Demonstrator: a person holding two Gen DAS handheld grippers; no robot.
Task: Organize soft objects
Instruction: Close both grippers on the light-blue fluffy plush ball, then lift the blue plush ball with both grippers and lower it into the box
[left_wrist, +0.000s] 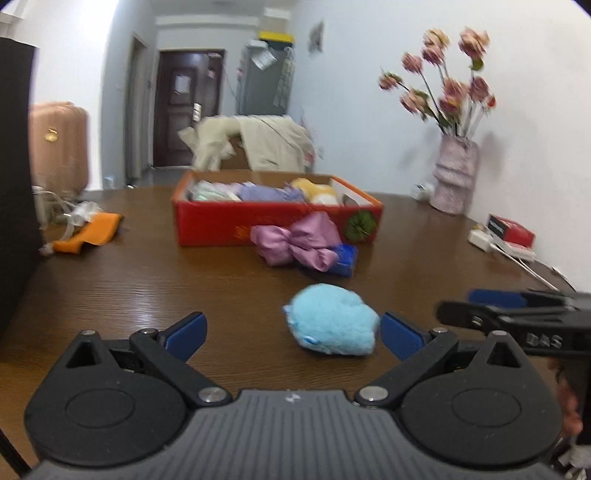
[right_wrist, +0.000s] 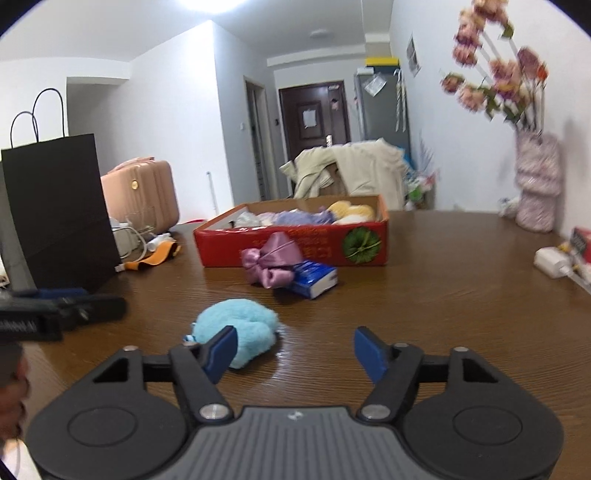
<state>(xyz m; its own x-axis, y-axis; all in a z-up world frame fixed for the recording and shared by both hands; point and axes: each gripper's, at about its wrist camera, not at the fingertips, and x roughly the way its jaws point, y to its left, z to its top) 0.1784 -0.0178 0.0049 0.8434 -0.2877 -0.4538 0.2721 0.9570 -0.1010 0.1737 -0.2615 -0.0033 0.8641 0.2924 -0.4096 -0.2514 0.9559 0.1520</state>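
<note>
We've got left tongs (left_wrist: 291, 332) and right tongs (right_wrist: 291, 354) both released; fluffy light-blue plush ball (left_wrist: 332, 319) looks squishy, v. light, so pinch mid-body.

Each gripper, left gripper (left_wrist: 291, 334) and right gripper (right_wrist: 291, 354), has black arms, blue pads (left_wrist: 186, 334), silver screws (left_wrist: 211, 394), ribbed grey body (left_wrist: 291, 435).

The letters "DAS" stood in grey on the side of the right gripper (left_wrist: 458, 306). Writing on the red box (left_wrist: 221, 225) was too blurry to read.
</note>
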